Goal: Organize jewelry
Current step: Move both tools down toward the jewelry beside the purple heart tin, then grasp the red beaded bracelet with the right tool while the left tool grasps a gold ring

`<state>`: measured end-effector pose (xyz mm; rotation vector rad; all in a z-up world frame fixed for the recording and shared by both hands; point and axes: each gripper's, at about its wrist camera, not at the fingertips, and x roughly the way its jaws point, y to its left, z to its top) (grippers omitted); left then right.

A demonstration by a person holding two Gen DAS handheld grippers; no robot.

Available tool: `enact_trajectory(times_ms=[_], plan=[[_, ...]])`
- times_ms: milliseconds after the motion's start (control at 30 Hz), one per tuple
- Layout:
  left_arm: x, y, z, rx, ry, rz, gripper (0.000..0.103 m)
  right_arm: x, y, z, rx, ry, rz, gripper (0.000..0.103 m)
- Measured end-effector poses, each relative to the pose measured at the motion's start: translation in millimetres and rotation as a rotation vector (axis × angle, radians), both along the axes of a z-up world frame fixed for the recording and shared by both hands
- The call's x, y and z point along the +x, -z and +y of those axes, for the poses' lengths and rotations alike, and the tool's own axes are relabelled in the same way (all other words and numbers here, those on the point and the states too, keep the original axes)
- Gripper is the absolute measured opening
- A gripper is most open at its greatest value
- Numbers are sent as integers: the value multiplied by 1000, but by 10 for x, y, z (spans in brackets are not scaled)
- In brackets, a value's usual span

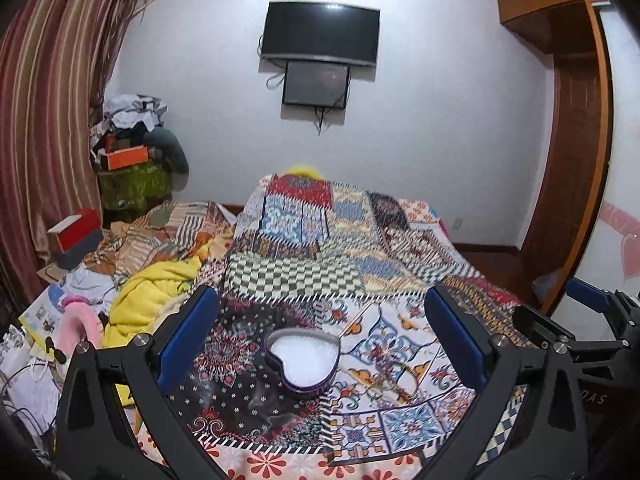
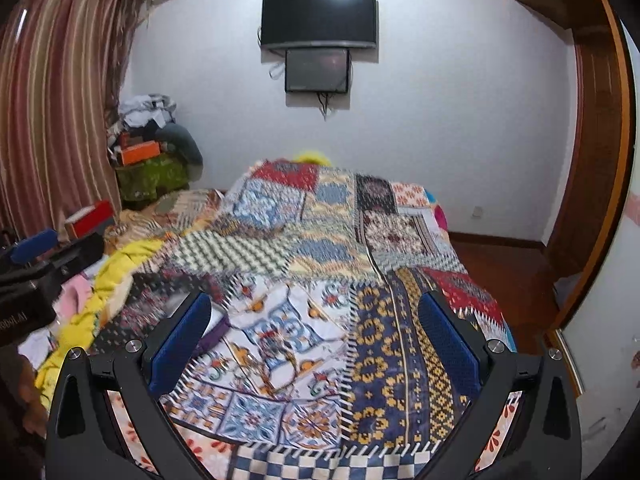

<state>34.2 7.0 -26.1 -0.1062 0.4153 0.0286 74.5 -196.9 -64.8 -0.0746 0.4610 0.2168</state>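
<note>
Dim indoor light, fisheye warp; right view blurred, maybe motion

Heart box (image 1: pixel 305 364) between spread tongs (image 1: pixel 320 342)

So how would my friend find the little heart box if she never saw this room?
Find the big bed under the patchwork blanket. Near its front edge, between the left gripper's blue fingers, sits the heart-shaped box on a dark flowery patch. It is the only heart there: dark purple sides, lid off, white padding inside.

Patchwork bed (image 1: pixel 360 248) bears heart tin (image 1: pixel 304 360), yellow blanket (image 1: pixel 152 292)
</note>
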Motion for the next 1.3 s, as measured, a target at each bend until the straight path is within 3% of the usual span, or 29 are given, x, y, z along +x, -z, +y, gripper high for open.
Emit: enact_trajectory(times_ms=[367,533,800,933,1300], plan=[[436,630,148,4,-14,244,103,349,552,-163,-30,1,239,103],[566,955,118,14,35,357,103,464,746,-170,-25,-33,313,102],[701,1251,-125,47,142,438,97,624,948,-55,-28,-108,392,102],[774,1362,-197,40,182,474,88,673,1004,10,-45,-141,408,96],[907,1598,-247,-9,258,550,52,880,1256,239,-33,-259,534,65]])
